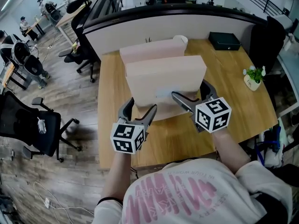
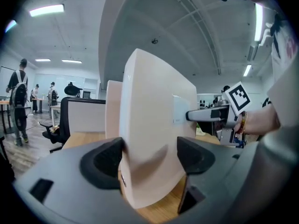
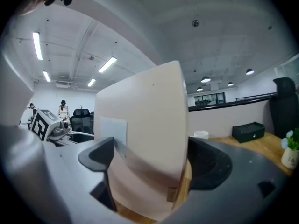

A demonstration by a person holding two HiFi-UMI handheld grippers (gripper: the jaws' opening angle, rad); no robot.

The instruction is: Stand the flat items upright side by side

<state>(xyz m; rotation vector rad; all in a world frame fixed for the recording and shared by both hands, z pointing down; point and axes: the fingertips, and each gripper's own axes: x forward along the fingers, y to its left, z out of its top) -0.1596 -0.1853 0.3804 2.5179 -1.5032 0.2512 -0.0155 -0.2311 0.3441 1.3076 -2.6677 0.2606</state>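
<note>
Head view showed the box (image 1: pixel 166 76) between both pairs: left fingers (image 2: pixel 100 162) and right fingers (image 3: pixel 210 164) each clamped a lower end. It seemed light, stiff and slick, so end grips suit it.

You hold the front pink box (image 1: pixel 166 78) upright, long edge down, over the wooden desk (image 1: pixel 233 97). Your left gripper (image 1: pixel 142 105) clamps its lower left end and your right gripper (image 1: pixel 189 90) its lower right end. The rear pink box (image 1: pixel 149 50) stands just behind it, parallel. A potted plant (image 1: pixel 253 77) sits at the desk's right edge.
</note>
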